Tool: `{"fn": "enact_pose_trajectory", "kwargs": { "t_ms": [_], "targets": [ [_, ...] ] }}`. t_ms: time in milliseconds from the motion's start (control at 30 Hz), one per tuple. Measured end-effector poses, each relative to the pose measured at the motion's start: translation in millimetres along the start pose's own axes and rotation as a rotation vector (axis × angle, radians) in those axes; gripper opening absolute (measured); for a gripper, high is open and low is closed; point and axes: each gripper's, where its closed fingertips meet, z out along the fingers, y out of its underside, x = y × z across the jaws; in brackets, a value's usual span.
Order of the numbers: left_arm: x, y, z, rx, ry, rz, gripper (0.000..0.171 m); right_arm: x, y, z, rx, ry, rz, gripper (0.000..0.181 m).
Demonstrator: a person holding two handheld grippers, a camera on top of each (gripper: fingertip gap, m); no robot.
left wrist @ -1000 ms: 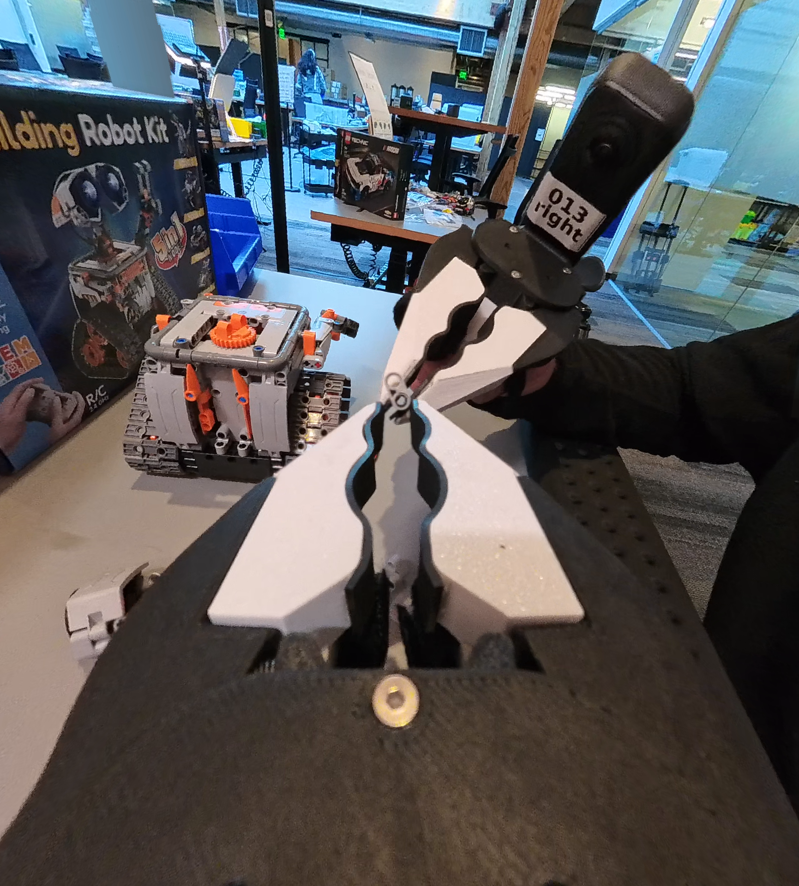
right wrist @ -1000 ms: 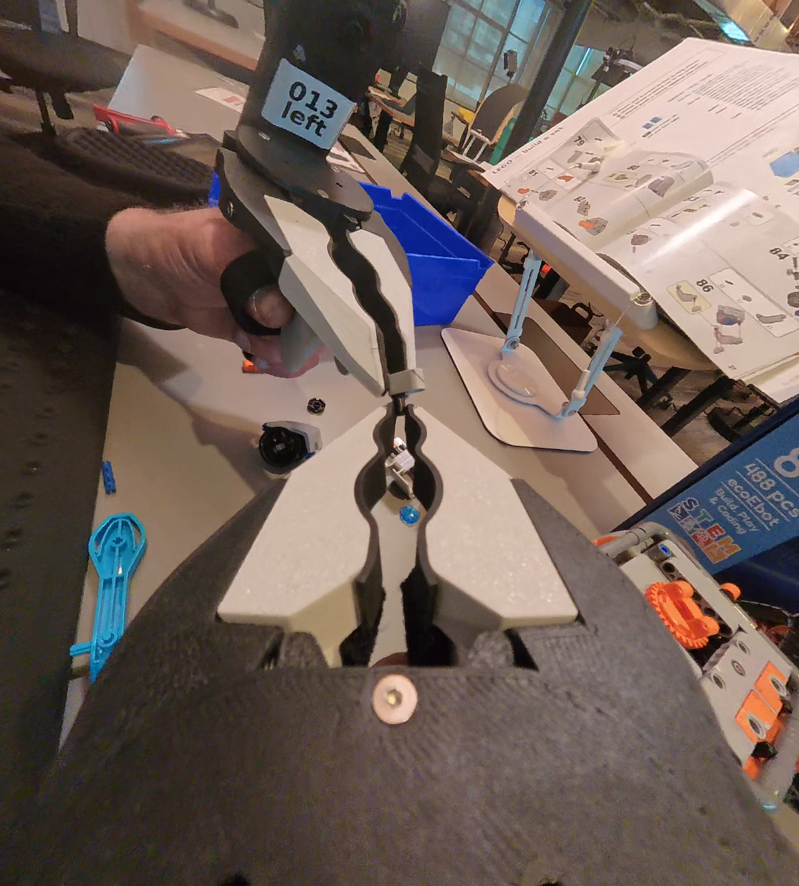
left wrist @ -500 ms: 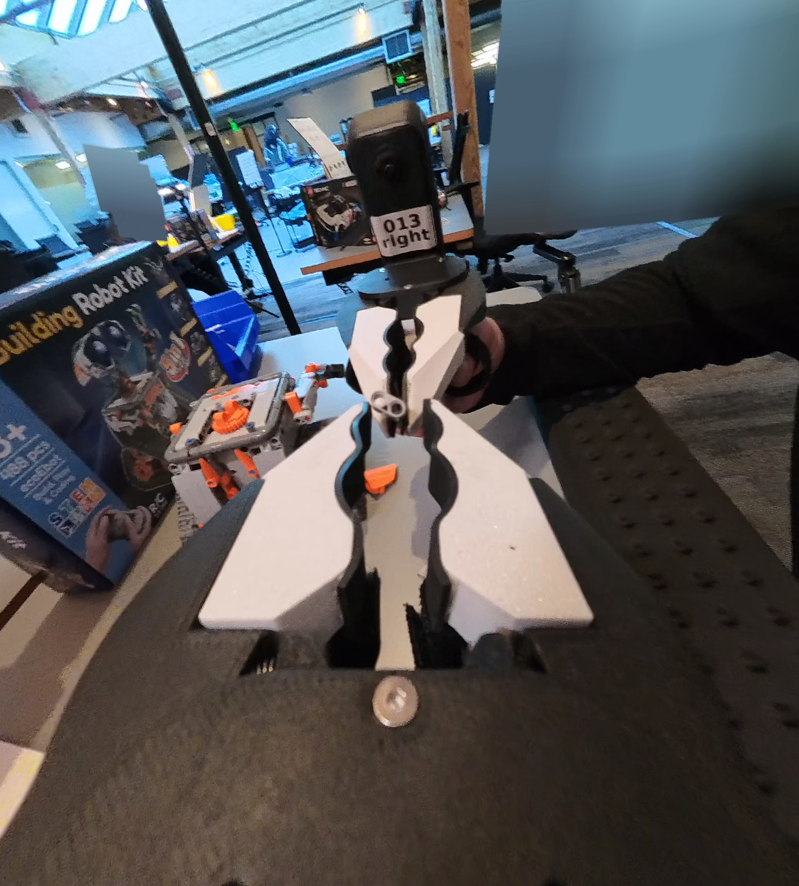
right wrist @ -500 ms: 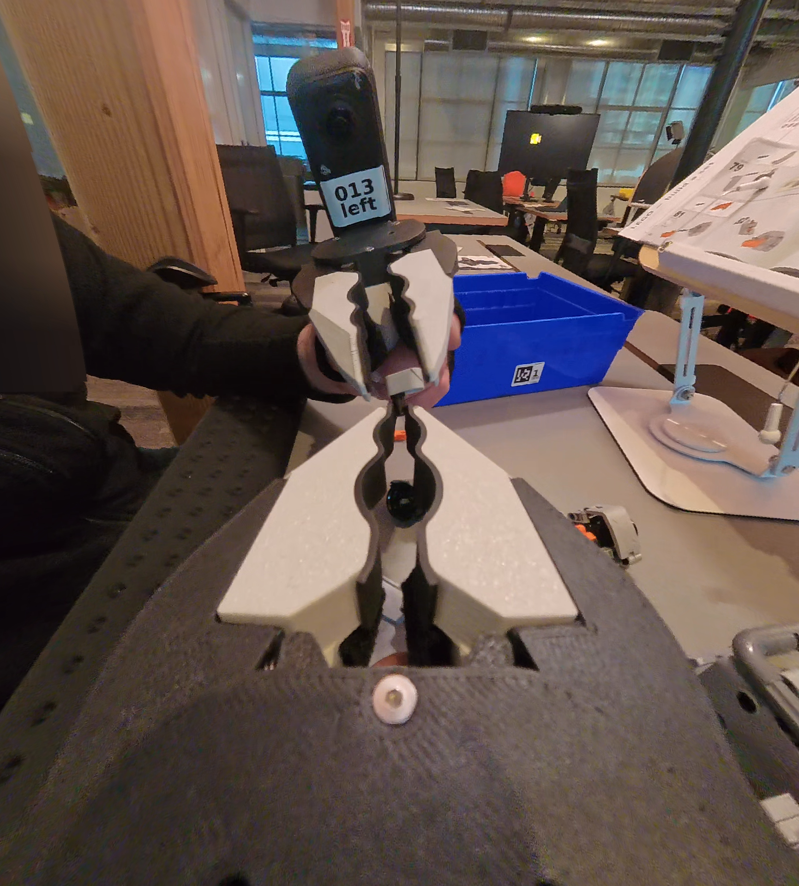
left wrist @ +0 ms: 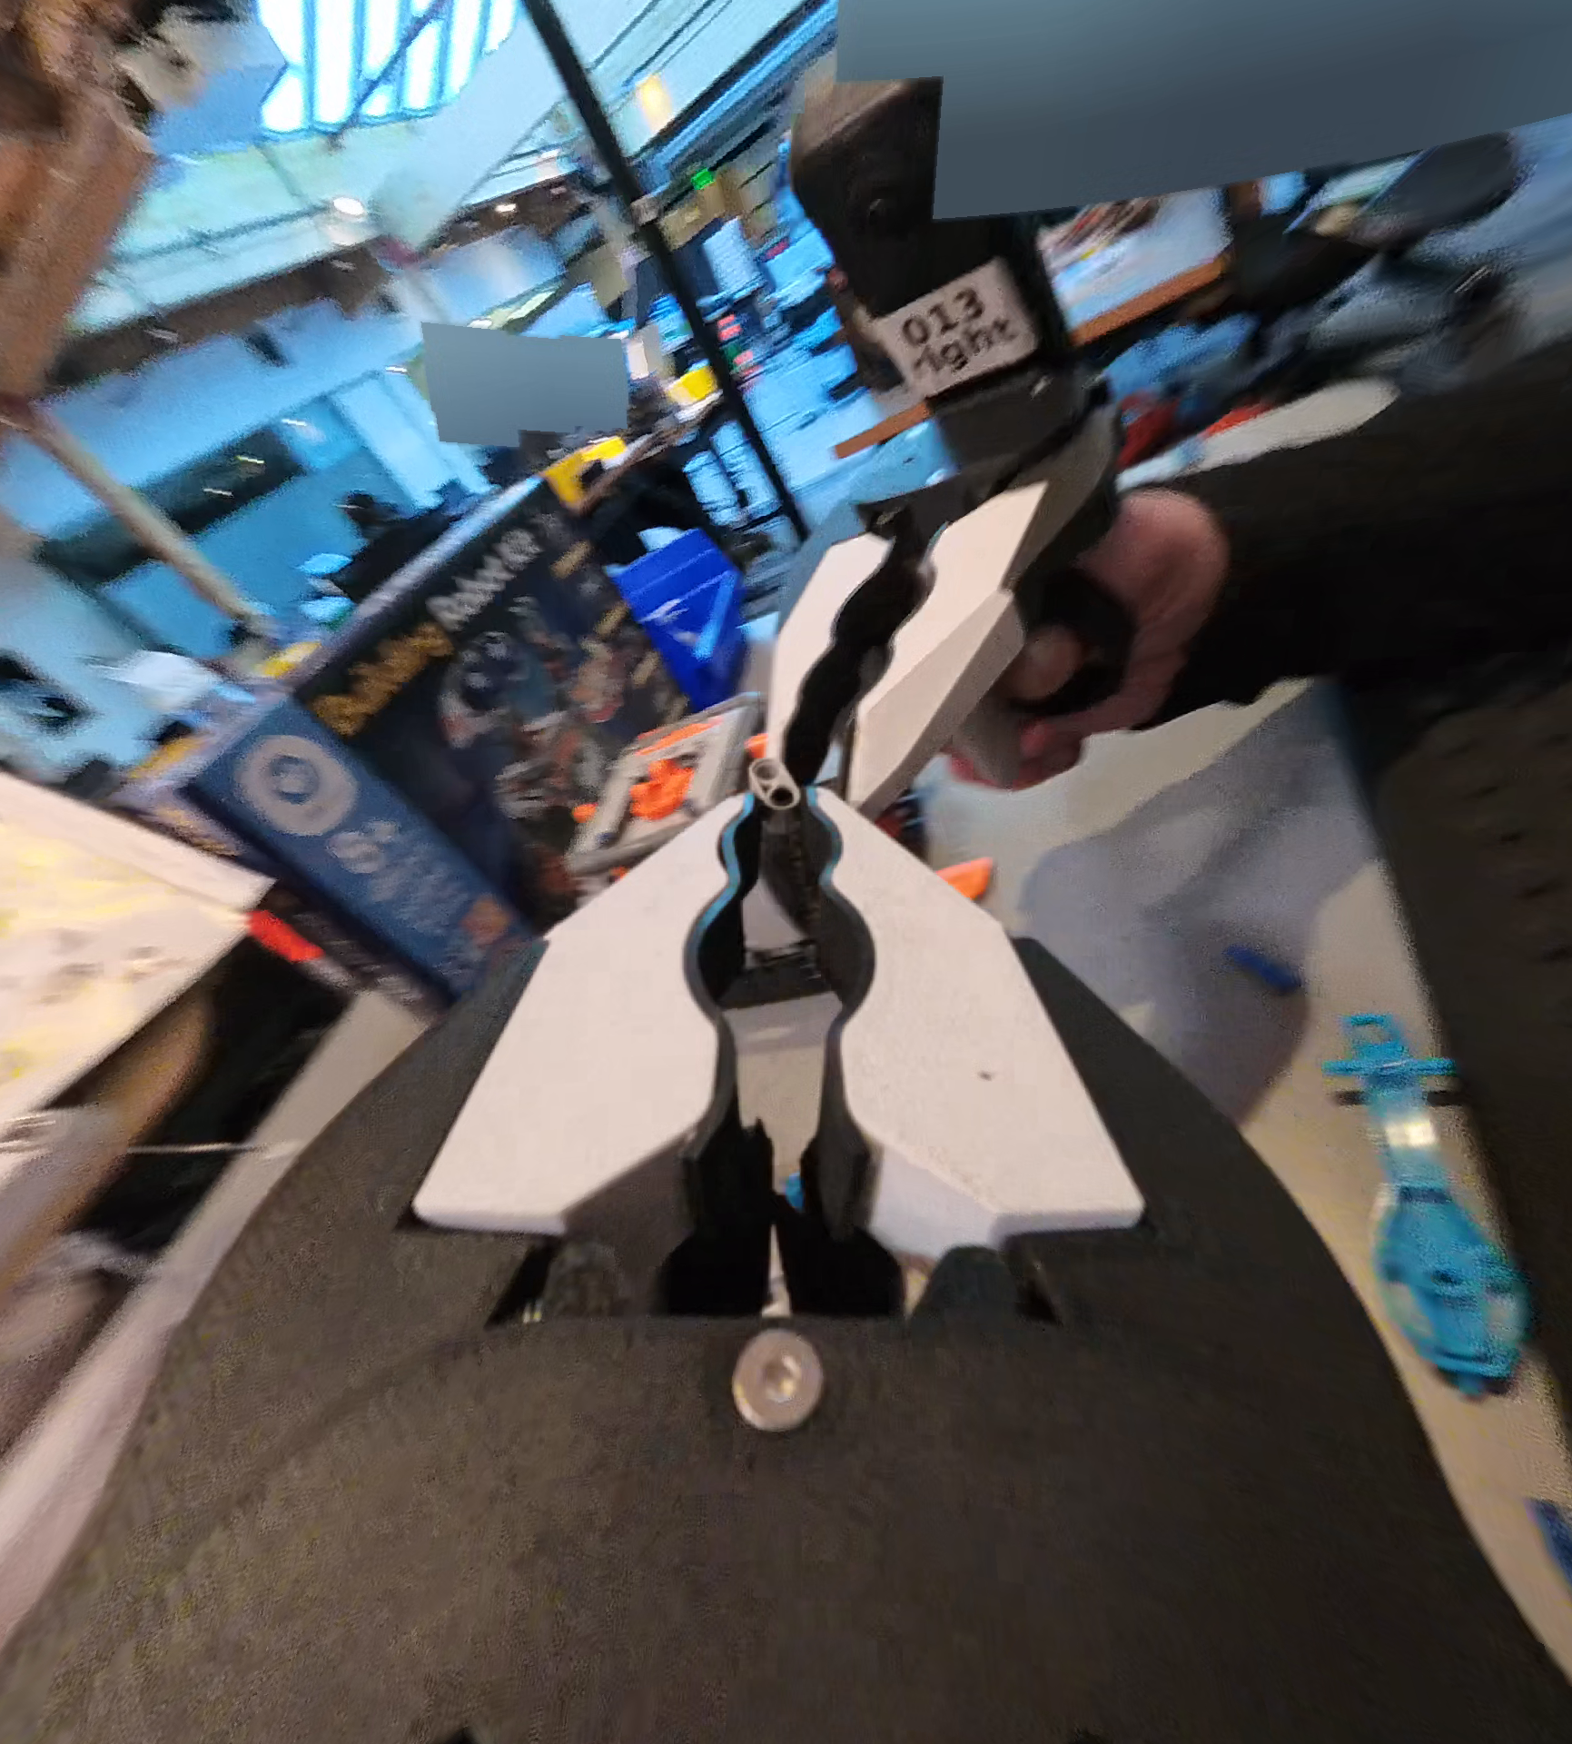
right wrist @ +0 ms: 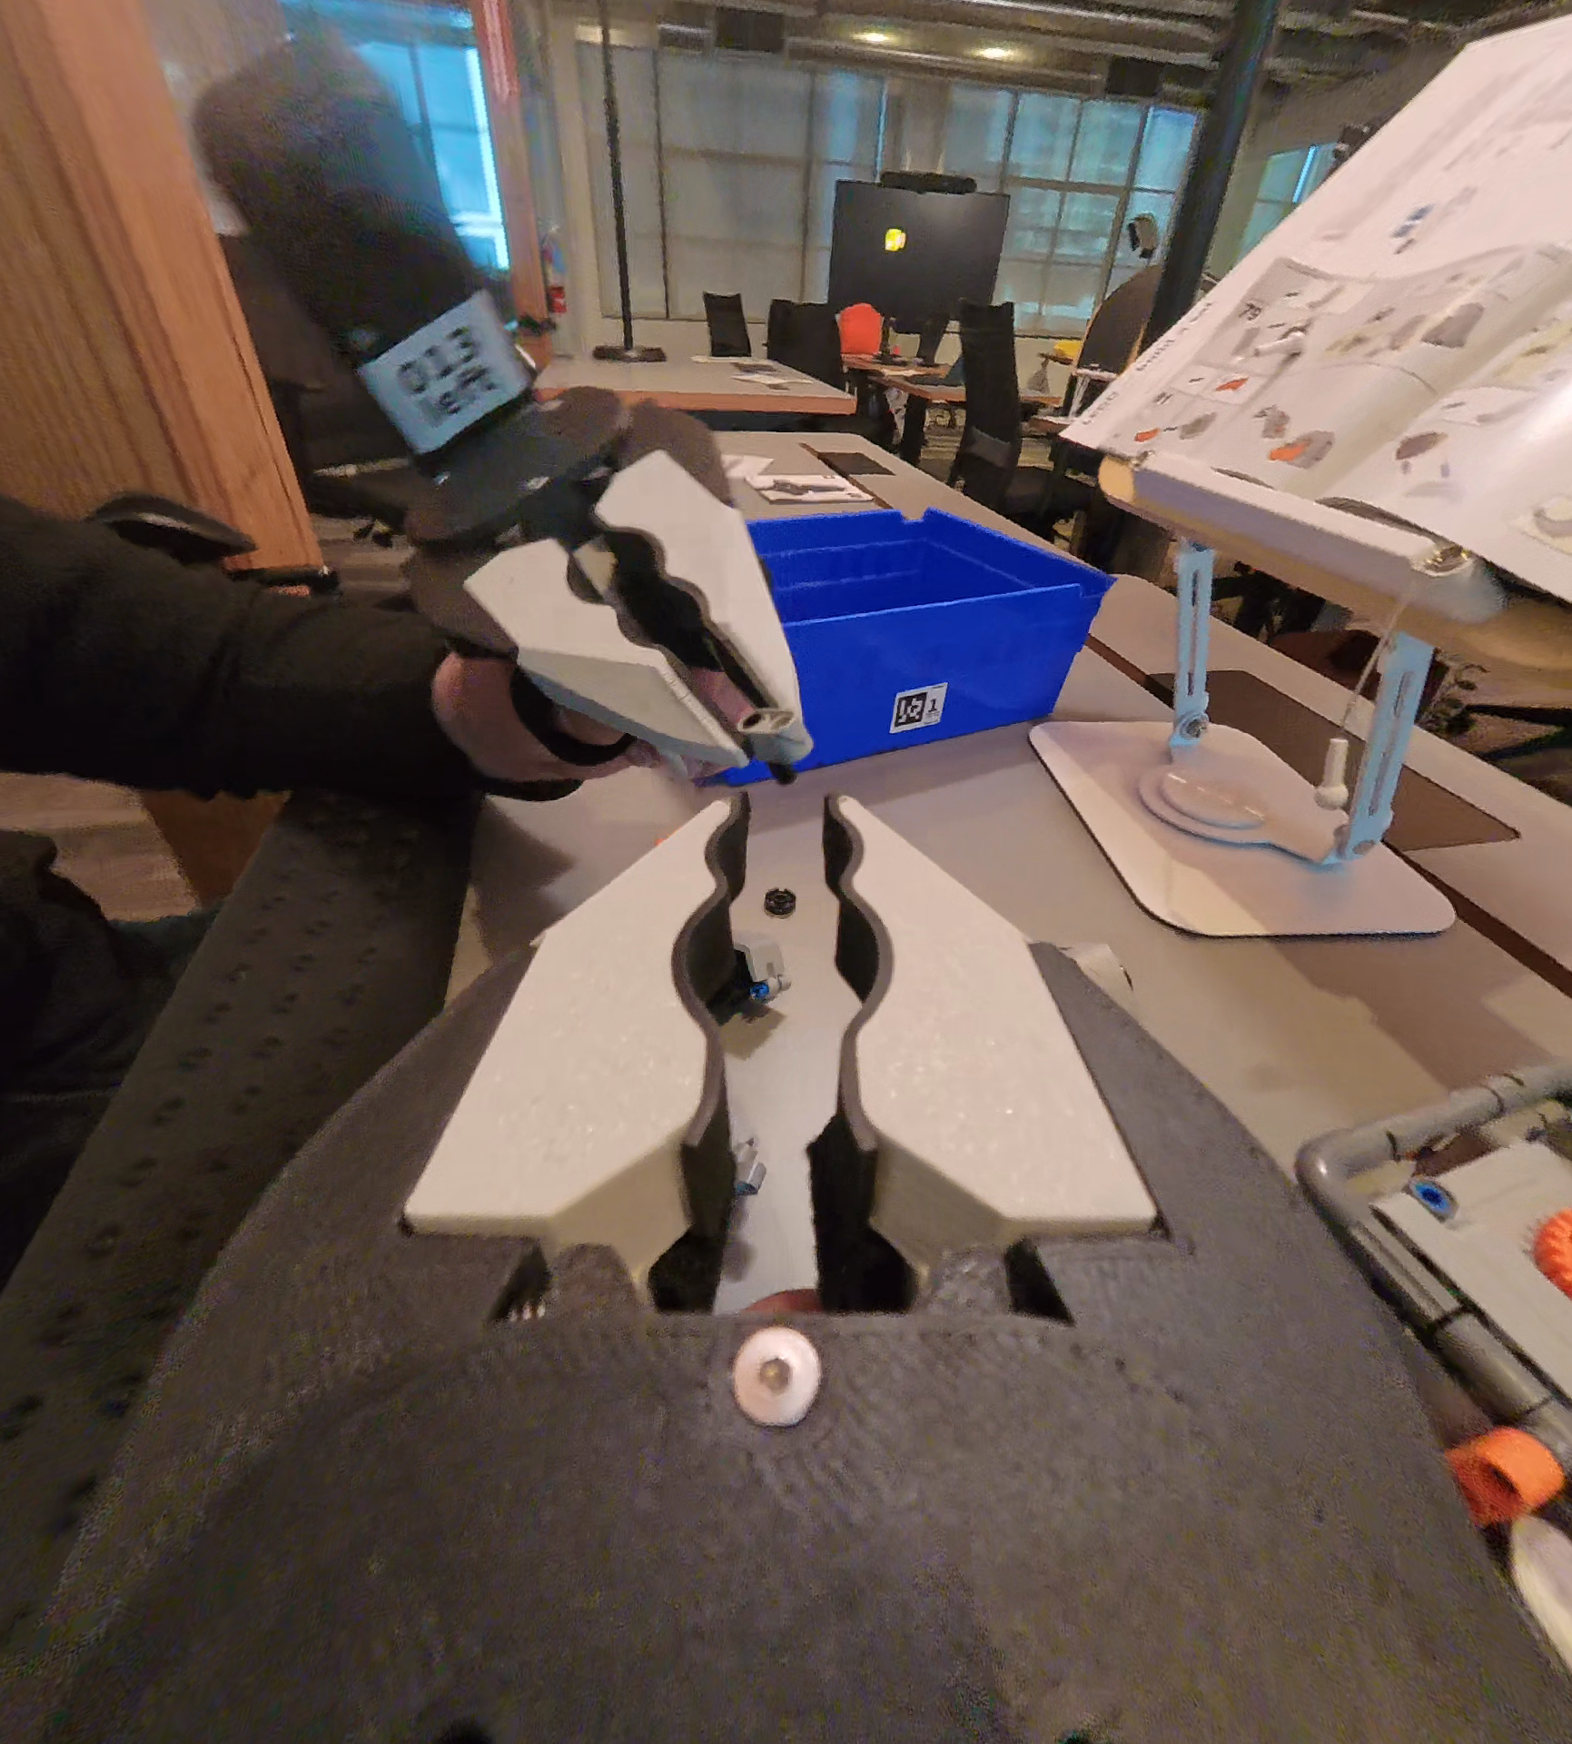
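My left gripper (left wrist: 777, 802) is shut on a small grey connector piece (left wrist: 772, 781) with two holes, held above the table. In the right wrist view the same left gripper (right wrist: 763, 747) shows tilted, with the grey piece (right wrist: 760, 723) at its tips. My right gripper (right wrist: 786, 812) is open and empty, its tips just below that piece. In the left wrist view the right gripper (left wrist: 834, 774) points down at the left one, tips nearly touching. On the table under my right gripper lie a black ring (right wrist: 777, 901) and a small grey and black part (right wrist: 758, 977).
A blue bin (right wrist: 914, 642) stands behind the grippers. A white stand (right wrist: 1254, 849) holds an open instruction booklet (right wrist: 1423, 330) at right. A tracked robot model (right wrist: 1518, 1227) sits at lower right, a kit box (left wrist: 442, 755) behind it. A blue tool (left wrist: 1423, 1227) lies by a black perforated mat (right wrist: 244, 944). Less than 4 cm separates the two grippers' tips. Left tips and right tips are each some 15 centimetres from the tracked robot model (right wrist: 1518, 1227). My left wrist view (left wrist: 666, 816) looks at it from another angle.
The right gripper held the grey piece shut; the left gripper, open half a second ago, has closed on it. The right gripper has opened and let go. Both grippers have tilted.
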Motion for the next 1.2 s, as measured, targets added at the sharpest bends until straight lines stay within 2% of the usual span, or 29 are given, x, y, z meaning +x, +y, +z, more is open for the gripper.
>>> {"fn": "enact_pose_trajectory", "kwargs": {
  "t_ms": [100, 200, 267, 433, 500, 600, 800, 933, 1100, 1200],
  "targets": [
    [-19, 4, -5, -0.135, -0.227, 0.323, 0.005, 1, -9, -4, 0.064, -0.032, 0.124, 0.013],
    [-18, 10, -2, -0.27, -0.345, 0.662, 0.004, 5, -14, -5, 0.134, -0.071, 0.274, 0.015],
    [-12, 16, 4, -0.309, -0.356, 0.746, 0.004, 9, -15, -6, 0.162, -0.075, 0.343, 0.015],
    [-12, 20, 8, -0.358, -0.401, 0.881, 0.004, 9, -3, 2, 0.114, -0.081, 0.433, 0.019],
    [-10, 21, 10, -0.368, -0.405, 0.915, 0.005, 9, -2, 4, 0.119, -0.088, 0.458, 0.02],
    [-7, 18, 10, -0.355, -0.409, 0.937, 0.005, 11, 0, 4, 0.125, -0.095, 0.488, 0.008],
    [-6, 17, 9, -0.321, -0.403, 0.969, 0.005, 9, -3, 5, 0.173, -0.138, 0.52, 0.009],
    [-4, 13, 7, -0.295, -0.393, 0.976, 0.005, 5, -6, 4, 0.175, -0.143, 0.461, 0.007],
    [0, 12, 7, -0.241, -0.321, 0.856, 0.008, 3, -6, 2, 0.156, -0.148, 0.386, 0.007],
    [7, 12, 4, -0.189, -0.213, 0.728, 0.017, -4, -9, -2, 0.148, -0.199, 0.357, 0.007]
  ]
}}
